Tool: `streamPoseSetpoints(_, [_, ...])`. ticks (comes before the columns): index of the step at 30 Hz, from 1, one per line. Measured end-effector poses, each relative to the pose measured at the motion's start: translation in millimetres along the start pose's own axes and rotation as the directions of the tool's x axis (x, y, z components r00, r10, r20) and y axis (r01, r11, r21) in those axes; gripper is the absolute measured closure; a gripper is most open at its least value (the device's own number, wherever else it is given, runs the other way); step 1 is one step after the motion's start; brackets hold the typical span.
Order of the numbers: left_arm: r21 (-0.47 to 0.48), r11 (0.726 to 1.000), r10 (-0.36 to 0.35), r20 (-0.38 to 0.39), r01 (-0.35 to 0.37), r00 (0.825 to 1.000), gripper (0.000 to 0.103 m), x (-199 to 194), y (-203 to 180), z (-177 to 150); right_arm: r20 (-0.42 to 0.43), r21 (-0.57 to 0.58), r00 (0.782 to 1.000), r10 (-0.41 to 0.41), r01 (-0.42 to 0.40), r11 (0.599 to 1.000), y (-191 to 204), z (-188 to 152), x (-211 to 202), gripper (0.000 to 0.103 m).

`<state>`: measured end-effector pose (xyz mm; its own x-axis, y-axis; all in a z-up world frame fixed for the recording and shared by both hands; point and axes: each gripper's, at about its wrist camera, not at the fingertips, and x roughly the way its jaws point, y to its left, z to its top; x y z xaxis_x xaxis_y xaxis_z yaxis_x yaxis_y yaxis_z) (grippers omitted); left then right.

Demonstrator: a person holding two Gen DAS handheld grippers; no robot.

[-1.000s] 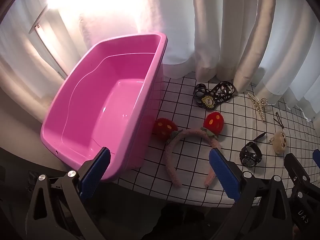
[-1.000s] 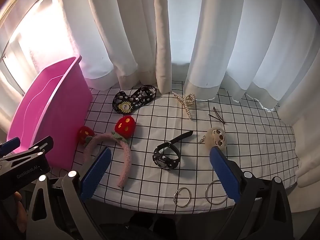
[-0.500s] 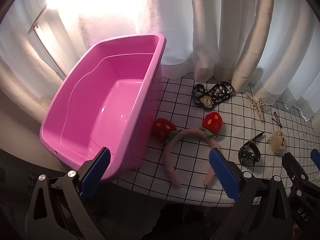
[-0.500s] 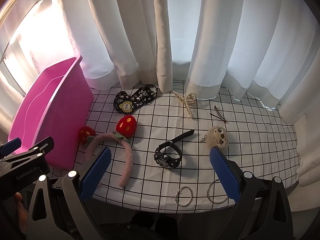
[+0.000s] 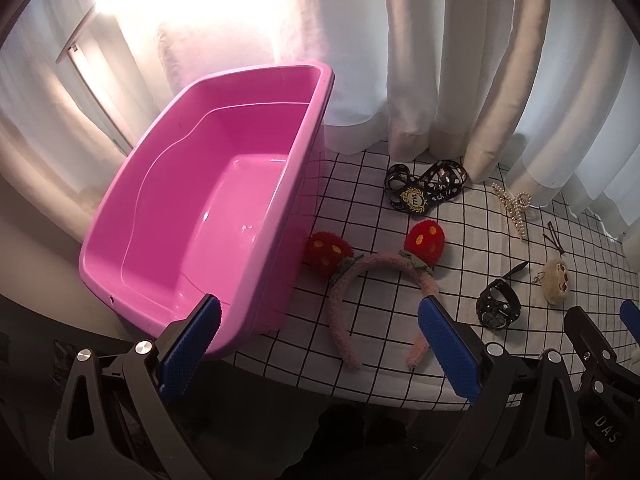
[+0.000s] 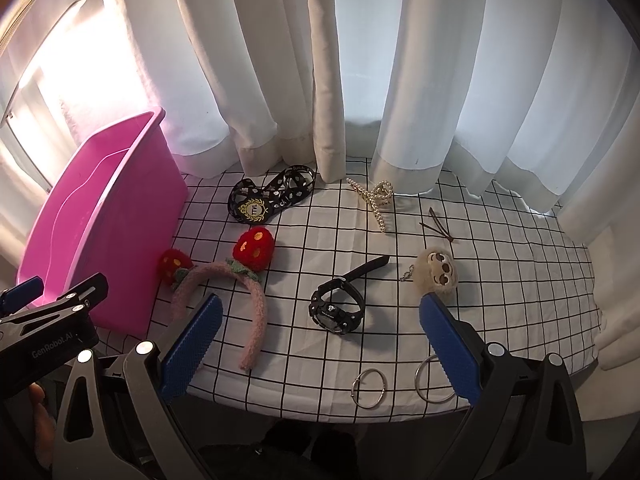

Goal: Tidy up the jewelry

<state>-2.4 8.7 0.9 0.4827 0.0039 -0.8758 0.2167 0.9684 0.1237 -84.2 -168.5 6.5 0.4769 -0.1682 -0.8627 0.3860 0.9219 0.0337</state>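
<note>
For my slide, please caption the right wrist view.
Open right gripper above black wristwatch, pink strawberry headband and empty pink plastic tub.

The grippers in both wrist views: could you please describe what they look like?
Each gripper, left and right, has black angular arms with silver screws and two fingers faced with textured blue pads. White lettering marks the bodies: "GenRobot.AI" on the left, "DAS" on the right. No cables or sleeves show.

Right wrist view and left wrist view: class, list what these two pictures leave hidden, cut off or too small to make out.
- Right silver ring: right wrist view, partly covered by the right gripper finger.
- Pink headband: left wrist view, one tip behind the left gripper finger.
- Black watch dial: too small to read.
- Pink bin: near corner behind a finger in the left wrist view; interior mostly hidden by its wall in the right.
</note>
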Motion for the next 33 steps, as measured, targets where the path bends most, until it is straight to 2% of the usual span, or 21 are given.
streamPoseSetpoints(33, [0.001,1.0,0.007,-0.001,-0.007,1.0,0.006,-4.3,4.5,-1.1,0.012,0.004,1.0,-0.009,0.009,1.0,-1.1,-0.3,-6.6,0.009])
